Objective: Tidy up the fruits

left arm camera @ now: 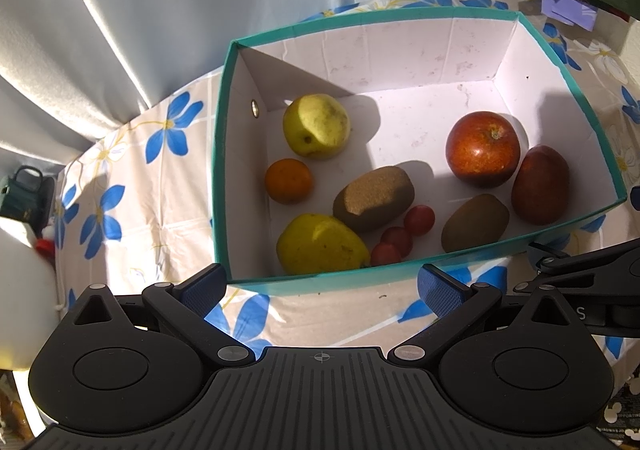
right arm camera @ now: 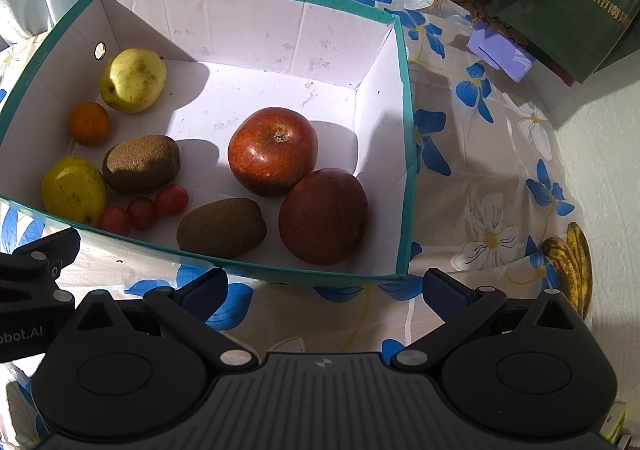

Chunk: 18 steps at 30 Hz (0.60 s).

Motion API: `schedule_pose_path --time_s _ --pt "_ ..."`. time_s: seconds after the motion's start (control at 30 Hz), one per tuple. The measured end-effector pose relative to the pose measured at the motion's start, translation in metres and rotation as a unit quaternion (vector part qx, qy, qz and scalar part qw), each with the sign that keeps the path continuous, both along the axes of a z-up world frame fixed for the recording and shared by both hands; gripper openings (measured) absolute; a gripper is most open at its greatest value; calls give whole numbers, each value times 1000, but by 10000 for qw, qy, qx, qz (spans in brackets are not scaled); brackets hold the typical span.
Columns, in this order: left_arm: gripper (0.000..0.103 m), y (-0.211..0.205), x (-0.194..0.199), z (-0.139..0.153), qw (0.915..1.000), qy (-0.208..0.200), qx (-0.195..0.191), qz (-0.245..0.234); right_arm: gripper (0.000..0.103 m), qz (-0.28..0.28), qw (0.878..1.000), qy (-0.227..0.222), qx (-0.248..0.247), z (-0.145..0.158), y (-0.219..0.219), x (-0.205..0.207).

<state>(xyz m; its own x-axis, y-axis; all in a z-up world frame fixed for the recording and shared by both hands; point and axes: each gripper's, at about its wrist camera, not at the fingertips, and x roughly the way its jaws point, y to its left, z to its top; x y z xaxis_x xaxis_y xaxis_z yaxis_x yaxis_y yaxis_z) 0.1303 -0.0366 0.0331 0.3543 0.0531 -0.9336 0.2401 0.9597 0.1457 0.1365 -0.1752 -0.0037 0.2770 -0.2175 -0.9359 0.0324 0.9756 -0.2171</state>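
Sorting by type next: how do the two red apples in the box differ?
The far apple sits stem up in sunlight, bright and glossy. The near apple shows no stem, lies in shadow and looks darker and duller. Both are red, similar in size, touching each other inside the teal box.

I see a pale curtain (left arm camera: 120,10) behind the table (left arm camera: 132,178), whose blue-flowered cloth lies in strong sunlight and hard shadows; a white textured wall (right arm camera: 600,170) stands right.

Each hand-held gripper (left arm camera: 320,290) (right arm camera: 322,292) is matte black with ribbed base, silver pivot screws and blue textured fingers (left arm camera: 440,292).
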Motion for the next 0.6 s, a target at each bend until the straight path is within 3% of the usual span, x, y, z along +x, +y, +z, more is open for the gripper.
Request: schedule_pose_path --time_s 0.6 --pt "103 -5 -4 2 9997 -185 126 -129 103 -85 9999 -32 -72 3 -3 -3"
